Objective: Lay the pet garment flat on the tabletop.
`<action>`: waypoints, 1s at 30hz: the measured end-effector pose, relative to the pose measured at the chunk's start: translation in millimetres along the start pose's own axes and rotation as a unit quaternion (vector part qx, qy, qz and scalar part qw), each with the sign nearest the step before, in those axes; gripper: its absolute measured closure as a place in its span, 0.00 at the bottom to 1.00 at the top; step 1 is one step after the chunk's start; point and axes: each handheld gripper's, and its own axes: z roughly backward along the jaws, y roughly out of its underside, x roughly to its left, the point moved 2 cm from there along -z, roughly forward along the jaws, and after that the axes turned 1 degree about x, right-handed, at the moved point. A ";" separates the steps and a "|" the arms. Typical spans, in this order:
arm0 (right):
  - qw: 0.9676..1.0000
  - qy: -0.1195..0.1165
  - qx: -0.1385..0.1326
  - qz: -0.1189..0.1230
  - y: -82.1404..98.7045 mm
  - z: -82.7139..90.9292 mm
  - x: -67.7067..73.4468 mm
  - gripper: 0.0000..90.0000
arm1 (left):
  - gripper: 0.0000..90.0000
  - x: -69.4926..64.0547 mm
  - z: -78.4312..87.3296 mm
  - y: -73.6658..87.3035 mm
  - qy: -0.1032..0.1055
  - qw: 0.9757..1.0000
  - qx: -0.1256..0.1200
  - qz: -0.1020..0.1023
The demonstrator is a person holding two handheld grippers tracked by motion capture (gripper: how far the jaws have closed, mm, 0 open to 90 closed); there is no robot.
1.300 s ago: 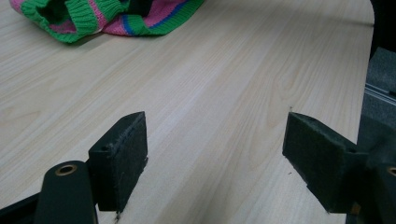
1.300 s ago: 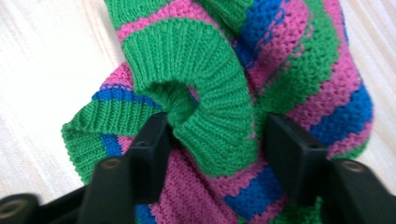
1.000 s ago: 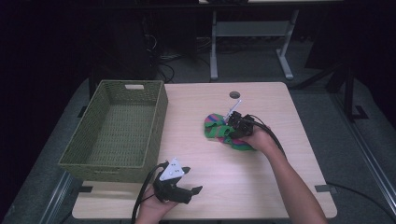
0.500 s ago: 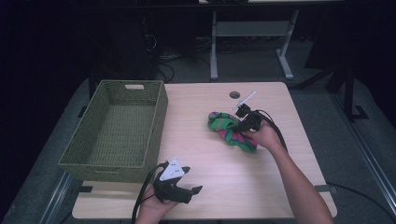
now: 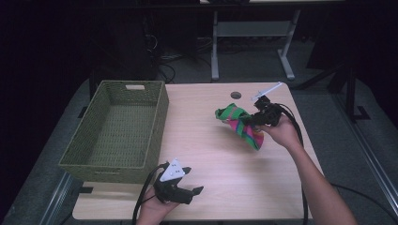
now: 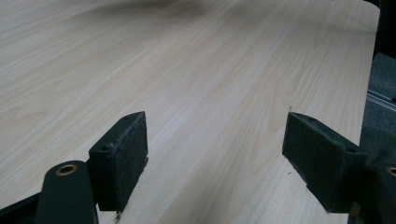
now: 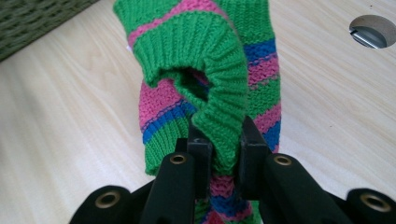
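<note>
A knitted sock (image 5: pixel 240 124) striped green, pink and blue hangs lifted above the right half of the wooden table (image 5: pixel 211 154). My right gripper (image 5: pixel 256 118) is shut on its ribbed green cuff (image 7: pixel 223 116), the jaws pinching the fabric from both sides, and the sock's lower end droops toward the table. My left gripper (image 5: pixel 187 187) rests low near the table's front edge, jaws wide apart. Between its pads (image 6: pixel 122 156) there is only bare wood.
A woven green basket (image 5: pixel 119 131) stands on the table's left side, its inside bare. A round cable hole (image 5: pixel 236 95) sits in the tabletop behind the sock. Beyond the table a desk frame (image 5: pixel 248 37) stands in the dark.
The right gripper has lifted the sock off the table and drawn it to the right, and the sock now hangs stretched out. The left gripper has stayed put.
</note>
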 end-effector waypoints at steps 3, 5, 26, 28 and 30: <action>1.000 0.003 -0.002 0.006 1.8 7.9 1.3 0.88 | 0.24 0.4 -0.4 -0.1 0.001 1.000 0.000 -0.002; 1.000 0.000 -0.005 0.003 3.1 12.6 0.7 0.88 | 0.24 -0.2 0.4 -0.4 0.000 1.000 0.000 -0.005; 0.998 -0.034 -0.053 0.022 29.2 49.1 30.1 0.88 | 0.24 2.1 4.3 -1.1 0.001 1.000 -0.016 0.006; 0.997 -0.037 -0.054 0.028 32.0 49.7 34.5 0.88 | 0.24 1.4 5.2 -1.2 0.002 1.000 -0.020 0.007; 0.997 -0.040 -0.059 0.035 34.5 50.9 38.2 0.88 | 0.24 0.5 4.8 -0.9 0.002 1.000 -0.021 0.006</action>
